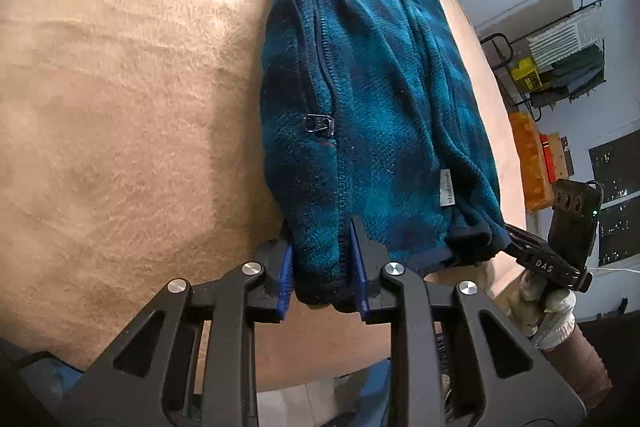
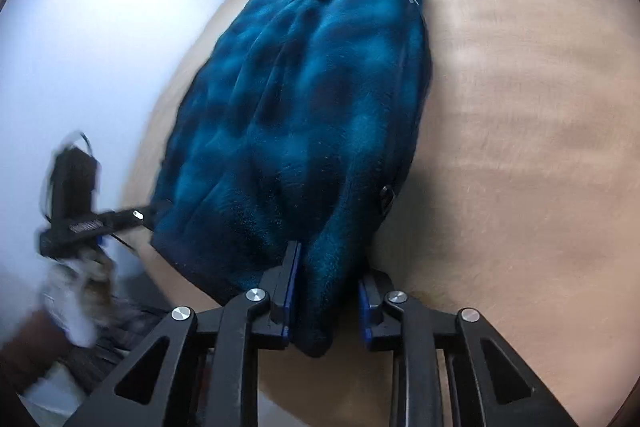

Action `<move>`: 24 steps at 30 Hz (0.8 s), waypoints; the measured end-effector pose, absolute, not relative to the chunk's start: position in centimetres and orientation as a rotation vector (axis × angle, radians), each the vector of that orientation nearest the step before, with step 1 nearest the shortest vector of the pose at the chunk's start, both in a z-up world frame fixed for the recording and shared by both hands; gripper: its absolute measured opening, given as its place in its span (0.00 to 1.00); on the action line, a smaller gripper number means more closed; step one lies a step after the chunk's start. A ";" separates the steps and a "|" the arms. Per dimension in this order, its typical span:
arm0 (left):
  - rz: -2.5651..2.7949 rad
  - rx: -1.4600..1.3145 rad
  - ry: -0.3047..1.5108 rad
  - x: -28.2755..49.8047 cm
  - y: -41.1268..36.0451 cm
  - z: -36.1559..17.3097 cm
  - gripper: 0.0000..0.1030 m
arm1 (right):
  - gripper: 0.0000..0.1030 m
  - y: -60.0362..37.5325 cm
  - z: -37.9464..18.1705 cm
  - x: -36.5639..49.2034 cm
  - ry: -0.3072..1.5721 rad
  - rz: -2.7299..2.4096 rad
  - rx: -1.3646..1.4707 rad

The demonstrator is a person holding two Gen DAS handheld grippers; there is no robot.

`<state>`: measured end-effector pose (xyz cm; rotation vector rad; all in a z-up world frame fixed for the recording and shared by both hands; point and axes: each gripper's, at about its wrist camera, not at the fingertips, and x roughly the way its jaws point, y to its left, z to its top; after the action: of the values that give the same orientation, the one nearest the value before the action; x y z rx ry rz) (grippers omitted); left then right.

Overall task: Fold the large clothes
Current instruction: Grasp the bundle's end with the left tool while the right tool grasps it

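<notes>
1. Left claw point(image 1: 325, 269): clenched on the near hem of the blue fleece jacket point(image 1: 372, 99), cloth bunched between both blue pads point(image 1: 286, 279). Zipper pull point(image 1: 318, 125) sits just ahead of it, white label point(image 1: 445, 188) ahead and to its right.
2. Right claw point(image 2: 329, 293): clenched on a thick roll of the same jacket point(image 2: 304, 99) at the near edge; the view is blurred, yet fleece plainly fills the gap between its pads point(image 2: 290, 287).
3. Jacket, location: stretched away from both claws as a long narrow bundle across the tan fleece-covered surface point(image 1: 120, 107), whether bed or tabletop I cannot tell. Near end is at the claws; far end runs out of clear view.
4. Cross-sighting: each wrist view shows the other claw at the adjacent near corner, carried by a white-gloved hand point(image 1: 554, 311).
5. Background: wire rack point(image 1: 560, 59) and orange box point(image 1: 528, 155), well to the right of the left claw, apart from the work.
6. Progress, judged: lengthwise folding appears done, sides and sleeves gathered in. Remaining, probably: carrying the near end over toward the far end, then flattening.
</notes>
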<state>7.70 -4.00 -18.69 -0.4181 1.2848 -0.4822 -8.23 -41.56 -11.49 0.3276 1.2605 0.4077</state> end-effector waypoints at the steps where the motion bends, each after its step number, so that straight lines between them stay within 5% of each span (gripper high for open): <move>1: -0.483 -0.429 1.285 7.6 -3.8 -18.7 0.29 | 0.23 -41.4 -11.5 -8.3 1.259 0.410 0.306; 4: -0.500 -0.516 1.307 7.6 -2.9 -19.3 0.45 | 0.34 -42.5 -11.7 -8.3 1.263 0.426 0.415; 10: -0.517 -0.544 1.309 7.5 -2.8 -19.4 0.45 | 0.38 -42.4 -9.2 -8.8 1.154 0.309 0.290; 11: -0.518 -0.527 1.301 7.5 -3.0 -19.3 0.38 | 0.38 -41.7 -8.4 -8.8 1.123 0.317 0.254; 12: -0.516 -0.496 1.297 7.6 -3.4 -19.1 0.19 | 0.38 -40.7 -7.5 -8.9 1.089 0.336 0.214; 13: -0.526 -0.471 1.290 7.6 -3.7 -18.8 0.15 | 0.38 -39.4 -6.6 -9.2 1.048 0.365 0.172; 20: -0.517 -0.445 1.252 6.9 -3.3 -18.2 0.12 | 0.31 -32.2 -5.0 -9.9 0.952 0.495 -0.067; 24: -0.514 -0.487 1.271 7.1 -3.0 -18.8 0.19 | 0.28 -29.9 -10.0 -9.9 1.110 0.593 -0.183</move>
<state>7.05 -2.98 -18.78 -0.4870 1.2709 -0.5135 -9.89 -29.86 -10.04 -0.1834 1.1103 0.5931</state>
